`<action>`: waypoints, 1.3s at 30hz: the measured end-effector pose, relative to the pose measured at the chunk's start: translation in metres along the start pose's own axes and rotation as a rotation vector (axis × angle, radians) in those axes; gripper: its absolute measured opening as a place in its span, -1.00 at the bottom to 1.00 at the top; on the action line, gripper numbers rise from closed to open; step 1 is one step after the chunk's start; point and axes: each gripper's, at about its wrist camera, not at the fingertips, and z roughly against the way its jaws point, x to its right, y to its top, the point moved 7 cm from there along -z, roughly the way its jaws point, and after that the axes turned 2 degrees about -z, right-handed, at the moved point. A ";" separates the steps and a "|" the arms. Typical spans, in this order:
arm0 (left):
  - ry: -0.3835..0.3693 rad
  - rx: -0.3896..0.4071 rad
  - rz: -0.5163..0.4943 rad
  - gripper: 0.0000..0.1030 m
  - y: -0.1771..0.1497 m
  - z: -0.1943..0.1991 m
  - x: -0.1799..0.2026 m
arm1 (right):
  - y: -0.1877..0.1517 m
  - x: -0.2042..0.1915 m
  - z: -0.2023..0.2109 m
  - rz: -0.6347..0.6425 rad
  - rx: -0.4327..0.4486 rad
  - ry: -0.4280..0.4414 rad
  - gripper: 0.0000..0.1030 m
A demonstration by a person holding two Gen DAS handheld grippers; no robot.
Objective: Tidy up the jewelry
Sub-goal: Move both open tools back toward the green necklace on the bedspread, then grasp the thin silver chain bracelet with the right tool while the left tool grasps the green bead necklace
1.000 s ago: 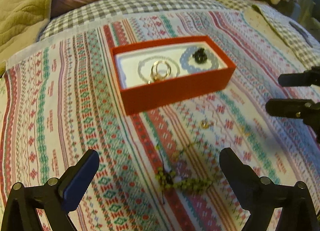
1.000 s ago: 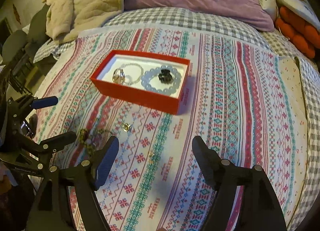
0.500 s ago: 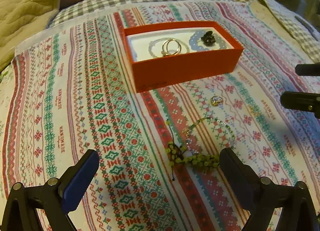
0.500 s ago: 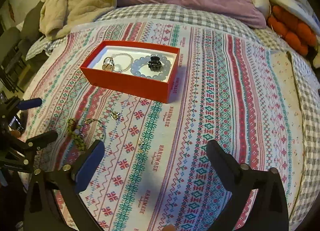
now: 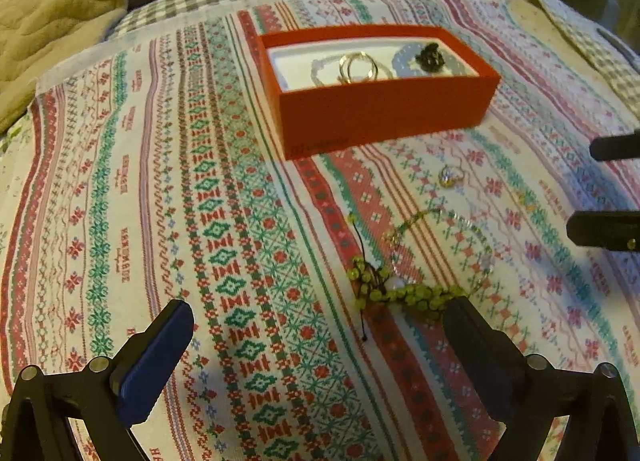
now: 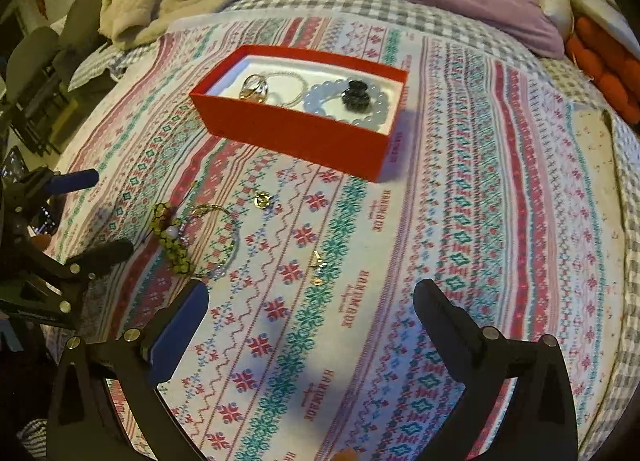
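A bed covered by a patterned cloth (image 5: 168, 189) with red, green and pink stripes filled the view. An open red box (image 5: 384, 113) sat on it towards the back, holding thin rings (image 5: 358, 67), a pale blue bead bracelet (image 5: 404, 63) and a small black clip (image 5: 430, 57). In front of the box, on the cloth, lay a small ring (image 5: 450, 177). Nearer the camera lay a green bead bracelet (image 5: 400, 293) with a black cord, touching a clear bead bracelet (image 5: 480, 237). The left gripper (image 5: 316, 325) hung above the cloth with its jaws wide apart and nothing between them. The two black fingers (image 5: 604, 229) of the right gripper showed at the right edge.
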 end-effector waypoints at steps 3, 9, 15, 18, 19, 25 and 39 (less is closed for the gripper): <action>-0.008 -0.018 -0.016 0.99 -0.004 -0.006 0.003 | 0.000 -0.003 -0.008 -0.010 -0.025 0.013 1.00; -0.023 -0.056 -0.008 0.99 -0.011 -0.013 0.003 | 0.004 -0.014 -0.029 -0.011 -0.065 0.026 0.81; 0.006 -0.067 -0.040 0.99 -0.012 -0.014 0.002 | 0.008 -0.033 -0.048 -0.007 -0.103 0.083 0.37; 0.008 -0.083 -0.049 0.99 -0.014 -0.016 0.002 | 0.009 -0.043 -0.057 0.010 -0.120 0.098 0.18; 0.009 -0.085 -0.050 0.99 -0.014 -0.017 0.002 | 0.009 -0.046 -0.060 0.022 -0.118 0.087 0.14; 0.007 -0.089 -0.047 0.99 -0.016 -0.017 0.000 | 0.012 -0.051 -0.065 0.076 -0.106 0.039 -0.63; -0.016 -0.085 -0.015 0.98 -0.005 -0.018 0.009 | 0.002 -0.003 -0.046 -0.005 -0.102 -0.039 -0.95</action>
